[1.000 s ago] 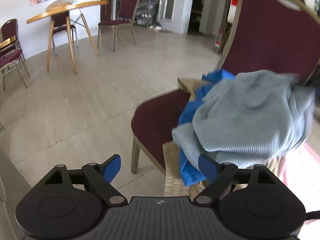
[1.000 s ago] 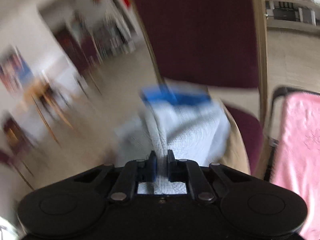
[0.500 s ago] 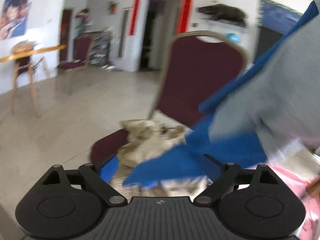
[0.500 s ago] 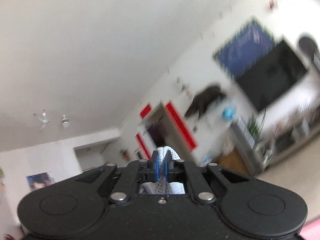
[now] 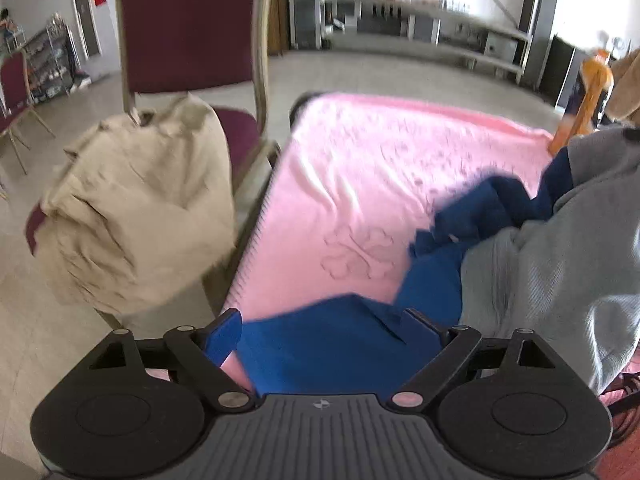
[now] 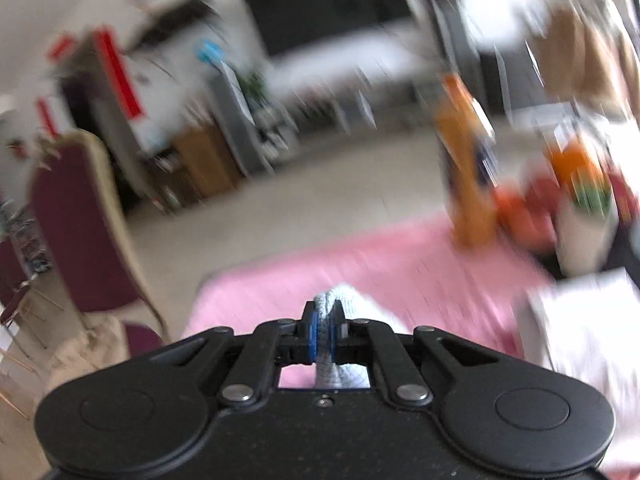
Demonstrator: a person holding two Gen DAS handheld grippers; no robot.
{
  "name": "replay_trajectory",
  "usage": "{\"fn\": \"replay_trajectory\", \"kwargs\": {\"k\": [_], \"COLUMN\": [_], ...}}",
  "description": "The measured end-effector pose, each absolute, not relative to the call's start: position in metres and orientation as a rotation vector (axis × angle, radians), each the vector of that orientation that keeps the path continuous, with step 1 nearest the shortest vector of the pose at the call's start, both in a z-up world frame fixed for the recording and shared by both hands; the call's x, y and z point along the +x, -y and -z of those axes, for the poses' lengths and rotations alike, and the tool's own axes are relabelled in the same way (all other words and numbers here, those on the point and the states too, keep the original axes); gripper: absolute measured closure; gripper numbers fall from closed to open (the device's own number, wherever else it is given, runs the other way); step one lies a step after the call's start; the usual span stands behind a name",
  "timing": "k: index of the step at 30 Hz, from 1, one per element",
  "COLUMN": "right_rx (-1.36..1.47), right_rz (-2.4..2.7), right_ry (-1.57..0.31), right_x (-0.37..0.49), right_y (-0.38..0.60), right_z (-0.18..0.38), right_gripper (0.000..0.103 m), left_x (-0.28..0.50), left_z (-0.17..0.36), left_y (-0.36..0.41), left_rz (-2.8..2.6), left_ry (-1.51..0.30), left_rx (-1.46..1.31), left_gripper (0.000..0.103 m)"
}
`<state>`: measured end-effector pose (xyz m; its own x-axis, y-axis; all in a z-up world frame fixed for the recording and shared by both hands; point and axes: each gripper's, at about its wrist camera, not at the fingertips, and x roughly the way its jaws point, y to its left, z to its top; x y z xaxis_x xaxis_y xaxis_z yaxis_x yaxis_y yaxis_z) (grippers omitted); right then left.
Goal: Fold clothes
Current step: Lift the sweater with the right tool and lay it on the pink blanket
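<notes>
While the right hand-held gripper [image 6: 327, 334] is pinching a bunched ridge of the grey-and-blue top [image 5: 552, 264] tight between its closed fingers, the garment is hanging and spilling in a loose heap onto the pink blanket [image 5: 360, 184] that is covering the worktop ahead of it. The left hand-held gripper [image 5: 324, 330] is standing wide open, gripping nothing, with the top's blue cloth lying slack between and just beyond its fingers and the grey knit bulging off to its right. No fold is showing in this top: it is crumpled, so spreading it flat and folding it are still to come, as far as this view is telling. To the left of the left hand-held gripper, a beige garment [image 5: 140, 216] is slumping unfolded over the seat of a dark red chair [image 5: 188, 24], so it is waiting too. No basket or bin is showing; the chair seat is serving as the holding place. Beyond the right hand-held gripper the far things are too blurred to name.
</notes>
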<state>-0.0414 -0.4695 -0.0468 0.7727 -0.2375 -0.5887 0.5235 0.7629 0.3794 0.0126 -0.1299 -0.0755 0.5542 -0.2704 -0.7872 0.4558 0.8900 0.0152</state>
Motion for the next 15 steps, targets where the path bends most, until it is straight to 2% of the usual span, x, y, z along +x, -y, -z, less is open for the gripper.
{"fn": "replay_trajectory", "kwargs": {"k": [2,5,15], "right_rx": [0.649,0.732,0.795], "right_rz": [0.393,0.262,0.007], "right_ry": [-0.592,-0.584,-0.073], "right_x": [-0.039,-0.019,0.049], "right_y": [0.478,0.470,0.446], "right_z": [0.068,0.053,-0.156], "right_gripper": [0.097,0.097,0.097], "left_x": [0.016,0.022,0.029], "left_z": [0.076,0.067,-0.013], "left_y": [0.134,0.133,0.086], "left_rz": [0.422,0.405,0.324], "left_ry": [-0.881,-0.860,-0.651], "left_rx": [0.232,0.209,0.071], "left_gripper": [0.015,0.015,0.014]}}
